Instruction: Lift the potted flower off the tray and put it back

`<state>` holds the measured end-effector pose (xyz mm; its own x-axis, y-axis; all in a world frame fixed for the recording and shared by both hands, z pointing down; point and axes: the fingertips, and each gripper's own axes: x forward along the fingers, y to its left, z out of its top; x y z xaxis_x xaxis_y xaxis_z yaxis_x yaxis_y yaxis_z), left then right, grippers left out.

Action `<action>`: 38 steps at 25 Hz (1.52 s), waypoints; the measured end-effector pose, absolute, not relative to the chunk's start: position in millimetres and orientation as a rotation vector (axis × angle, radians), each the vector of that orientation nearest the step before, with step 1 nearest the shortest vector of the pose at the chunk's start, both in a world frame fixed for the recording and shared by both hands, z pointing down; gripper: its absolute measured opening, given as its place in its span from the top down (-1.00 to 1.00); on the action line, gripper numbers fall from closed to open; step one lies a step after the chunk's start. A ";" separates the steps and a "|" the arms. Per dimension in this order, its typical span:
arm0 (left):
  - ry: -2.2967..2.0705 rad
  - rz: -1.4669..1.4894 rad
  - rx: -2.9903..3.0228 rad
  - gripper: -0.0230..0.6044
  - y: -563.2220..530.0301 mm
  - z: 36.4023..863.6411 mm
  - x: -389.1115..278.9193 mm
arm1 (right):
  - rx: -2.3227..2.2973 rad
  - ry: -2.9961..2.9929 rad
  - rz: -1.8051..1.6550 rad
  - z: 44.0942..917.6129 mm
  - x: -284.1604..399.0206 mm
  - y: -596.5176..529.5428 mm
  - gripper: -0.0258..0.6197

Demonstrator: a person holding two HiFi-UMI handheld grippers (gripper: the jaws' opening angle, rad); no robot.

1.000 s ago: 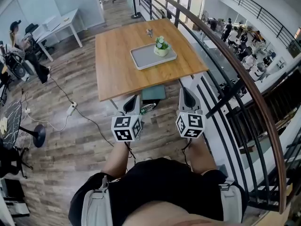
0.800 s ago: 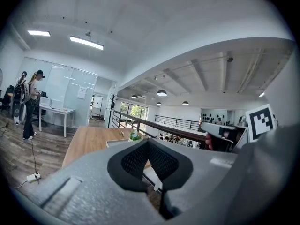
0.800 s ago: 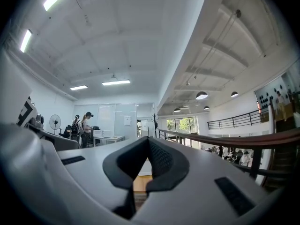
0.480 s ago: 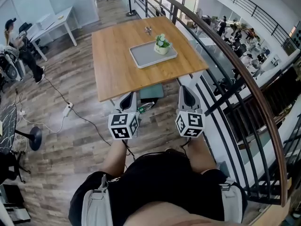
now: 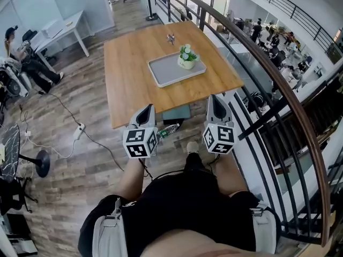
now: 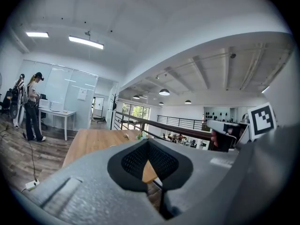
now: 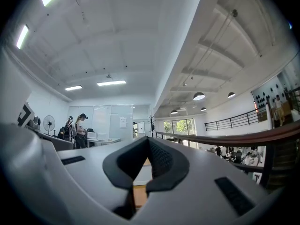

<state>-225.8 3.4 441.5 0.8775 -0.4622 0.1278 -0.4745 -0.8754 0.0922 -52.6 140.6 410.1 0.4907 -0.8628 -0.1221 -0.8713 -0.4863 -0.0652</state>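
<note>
**Both grippers shut and empty at the table's near edge**

On your left, the left gripper (image 5: 145, 116) is held out by the near edge of the wooden table (image 5: 128, 79), its jaws pressed together with nothing between them. Ahead of you, the grey tray (image 5: 163, 71) lies on the table's right half. The potted flower (image 5: 187, 57) stands upright in the tray's far right corner, well apart from both grippers. On your right, the right gripper (image 5: 217, 107) also has its jaws closed and empty, close beside the dark railing (image 5: 278, 84).
</note>
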 end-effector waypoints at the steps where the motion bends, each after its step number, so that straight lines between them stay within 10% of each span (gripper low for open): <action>1: -0.737 0.155 2.927 0.89 -5.3 442.3 -212.6 | -2.606 1.528 0.113 410.7 -39.4 131.3 0.93; 16: -0.831 0.205 2.900 0.89 -117.5 432.8 21.4 | -2.539 1.660 0.030 412.2 203.3 -9.4 0.93; 30: -1.004 0.293 2.786 0.89 -197.0 443.3 60.6 | -2.400 1.861 0.065 411.5 269.4 -107.9 0.91; 38: -1.010 0.278 2.780 0.89 -226.5 442.0 66.6 | -2.299 2.040 -0.006 431.9 266.0 -157.5 -0.27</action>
